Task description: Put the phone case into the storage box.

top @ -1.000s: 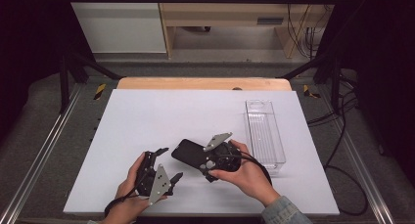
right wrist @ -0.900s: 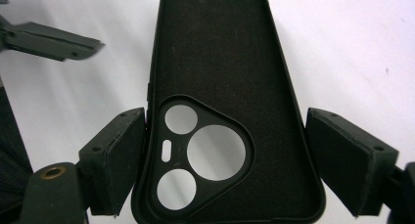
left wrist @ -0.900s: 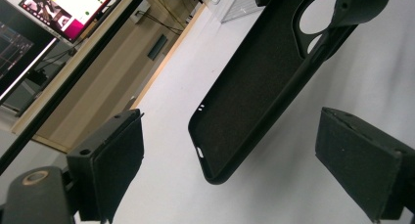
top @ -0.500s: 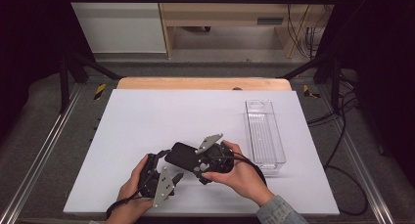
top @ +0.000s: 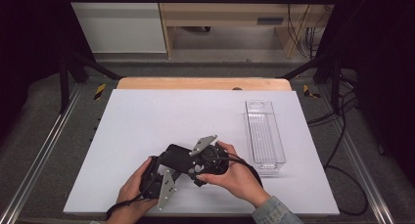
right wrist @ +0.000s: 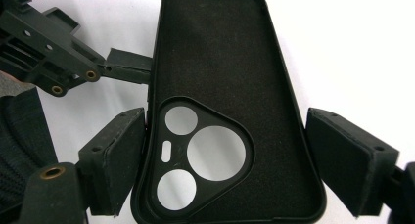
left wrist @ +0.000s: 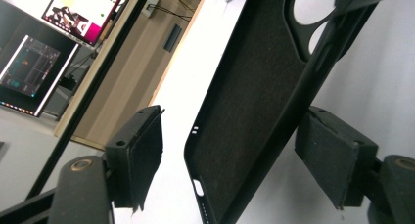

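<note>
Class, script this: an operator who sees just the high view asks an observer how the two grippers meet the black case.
Operator: Which end of the case does the right gripper hold?
Observer: The right gripper view shows the right gripper shut on the camera-hole end of the case, whose hollow inside faces that camera.
Operator: Has the left gripper got it?
Observer: Not yet. In its own view, the left gripper has the case between its jaws, which have just been closing, but one pad stands clear of the edge.
</note>
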Available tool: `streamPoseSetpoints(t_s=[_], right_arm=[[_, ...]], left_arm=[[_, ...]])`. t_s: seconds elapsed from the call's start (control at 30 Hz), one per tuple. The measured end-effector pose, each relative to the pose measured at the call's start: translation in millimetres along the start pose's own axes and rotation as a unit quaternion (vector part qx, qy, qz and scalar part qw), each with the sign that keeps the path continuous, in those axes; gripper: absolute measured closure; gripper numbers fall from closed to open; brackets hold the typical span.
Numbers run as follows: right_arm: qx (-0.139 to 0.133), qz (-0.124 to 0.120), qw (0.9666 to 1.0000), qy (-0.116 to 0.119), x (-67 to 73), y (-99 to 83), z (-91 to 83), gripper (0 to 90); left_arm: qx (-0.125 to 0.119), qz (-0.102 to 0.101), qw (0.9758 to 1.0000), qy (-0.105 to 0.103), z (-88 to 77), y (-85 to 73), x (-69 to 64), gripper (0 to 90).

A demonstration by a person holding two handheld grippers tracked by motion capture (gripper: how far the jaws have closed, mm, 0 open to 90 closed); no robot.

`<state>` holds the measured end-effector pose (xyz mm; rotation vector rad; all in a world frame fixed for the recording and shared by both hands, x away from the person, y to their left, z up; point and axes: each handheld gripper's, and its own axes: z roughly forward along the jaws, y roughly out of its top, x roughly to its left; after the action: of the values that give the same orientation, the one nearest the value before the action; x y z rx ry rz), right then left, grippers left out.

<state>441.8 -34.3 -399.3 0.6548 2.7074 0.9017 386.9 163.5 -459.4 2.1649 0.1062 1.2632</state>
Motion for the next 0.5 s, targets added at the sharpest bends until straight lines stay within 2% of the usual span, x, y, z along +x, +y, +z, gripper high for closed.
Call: streamPoseSetpoints(t_s=[0.1, 0.5], right_arm=[[-0.003, -0.001, 1.0, 0.001, 1.0, 0.6, 0.2, 17.5], [-0.008, 0.004, 1.0, 0.003, -0.7, 2.3, -3.0, 17.1]], left_arm=[[-0.002, 0.009, 1.0, 0.0, -0.5, 1.9, -1.8, 30.6], [0.001, 0.022, 0.9997, -0.004, -1.3, 2.8, -3.5, 47.2]])
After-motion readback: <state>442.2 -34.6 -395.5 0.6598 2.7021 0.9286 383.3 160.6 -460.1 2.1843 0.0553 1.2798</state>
